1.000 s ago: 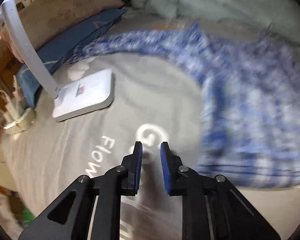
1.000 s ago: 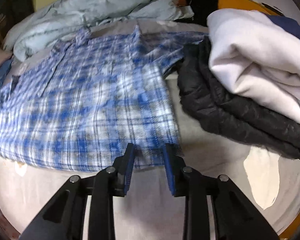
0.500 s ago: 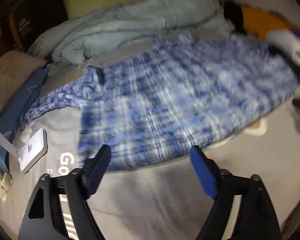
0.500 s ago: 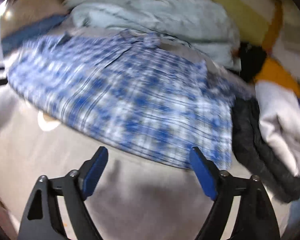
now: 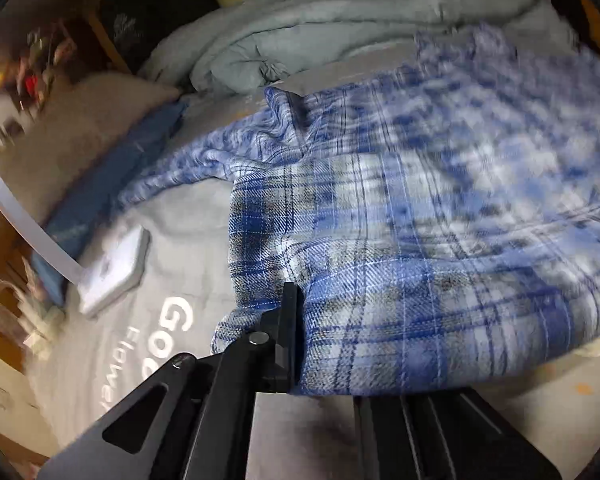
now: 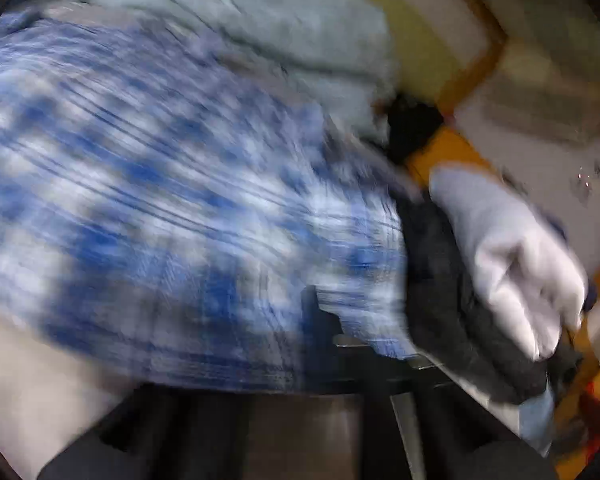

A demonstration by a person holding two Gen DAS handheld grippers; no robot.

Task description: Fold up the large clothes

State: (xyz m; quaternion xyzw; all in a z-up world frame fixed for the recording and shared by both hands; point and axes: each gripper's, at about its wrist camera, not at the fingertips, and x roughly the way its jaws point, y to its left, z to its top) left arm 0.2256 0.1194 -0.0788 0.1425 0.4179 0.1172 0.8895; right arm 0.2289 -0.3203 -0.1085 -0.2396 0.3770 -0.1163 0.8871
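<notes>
Gripping: we are pinching the near hem of the blue plaid shirt (image 5: 400, 240) with both tongs, one at each lower corner.
Left tongs: the left gripper (image 5: 300, 344) is closed on the shirt's hem corner; we are seeing only one black finger (image 5: 290, 320), since the cloth is draping over the other.
Right tongs: the right gripper (image 6: 320, 320) is blurred and half buried under cloth; we are reading it as clamped on the shirt (image 6: 160, 200) at the opposite corner, with fabric bunching over its tip.
Shirt: it is lying spread ahead of both tongs on the grey sheet (image 5: 172, 248), its sleeve trailing off ahead and to the left of the left tongs.
Done so far: we are judging that the shirt is laid out flat and the two hem corners are taken; no fold is showing yet.
Left to do: we are expecting to carry the hem forward toward the collar, then tidy the sleeves and fold again.
Nearby: the white lamp base (image 5: 114, 272) is sitting left of the left tongs; the dark jacket (image 6: 460, 300) and the white garment (image 6: 512, 256) are piled just right of the right tongs; the pale quilt (image 5: 340, 24) is bunching beyond the shirt.
</notes>
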